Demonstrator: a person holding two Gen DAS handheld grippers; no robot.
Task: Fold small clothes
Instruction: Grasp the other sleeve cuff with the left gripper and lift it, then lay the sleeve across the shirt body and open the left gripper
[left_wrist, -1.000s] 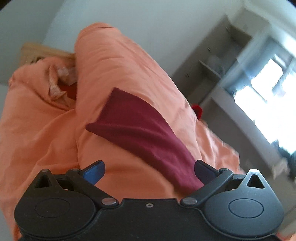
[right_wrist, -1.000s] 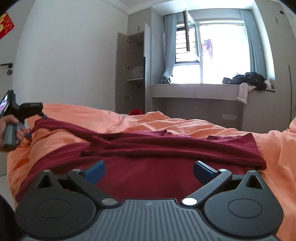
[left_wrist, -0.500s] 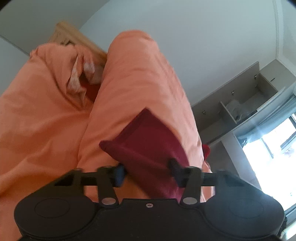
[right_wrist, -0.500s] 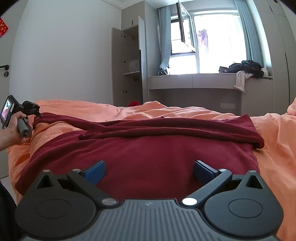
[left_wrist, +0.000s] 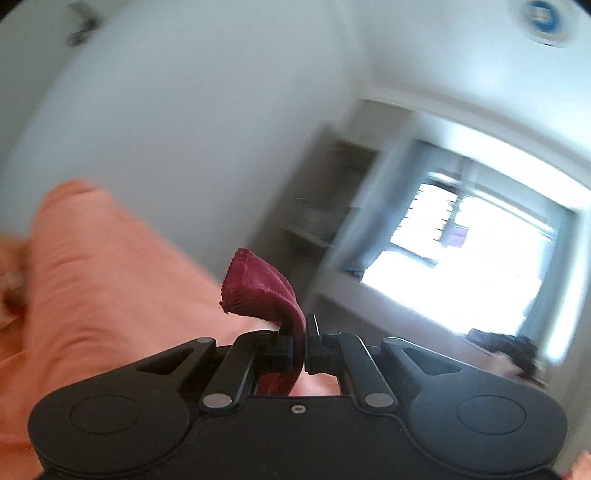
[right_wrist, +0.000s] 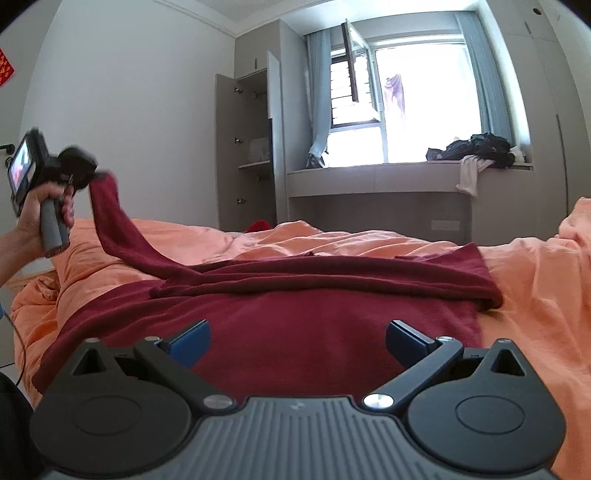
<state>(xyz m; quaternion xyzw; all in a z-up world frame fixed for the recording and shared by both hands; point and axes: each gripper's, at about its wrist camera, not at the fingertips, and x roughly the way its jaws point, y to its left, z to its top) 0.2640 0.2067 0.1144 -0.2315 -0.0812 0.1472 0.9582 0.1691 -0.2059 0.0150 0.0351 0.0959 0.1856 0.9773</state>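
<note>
Right wrist view: a dark red garment (right_wrist: 332, 317) lies spread on a bed with an orange duvet (right_wrist: 535, 288). The left tongs (left_wrist: 306, 334), seen at far left in a person's hand (right_wrist: 37, 218), are clenched on the sleeve end (left_wrist: 258, 291) and hold it lifted clear of the bed, pointing roughly level. Their jaws have just been closing with the sleeve between them. The right tongs (right_wrist: 297, 339) hover released above the garment's body. The step looks like folding the sleeve inward; next it should be carried across the body, though blur hides the cuff's detail.

Left claw (right_wrist: 96, 176) lifts maroon garment's (right_wrist: 295, 317) sleeve (right_wrist: 110, 218) off orange bed (right_wrist: 535, 295).
</note>
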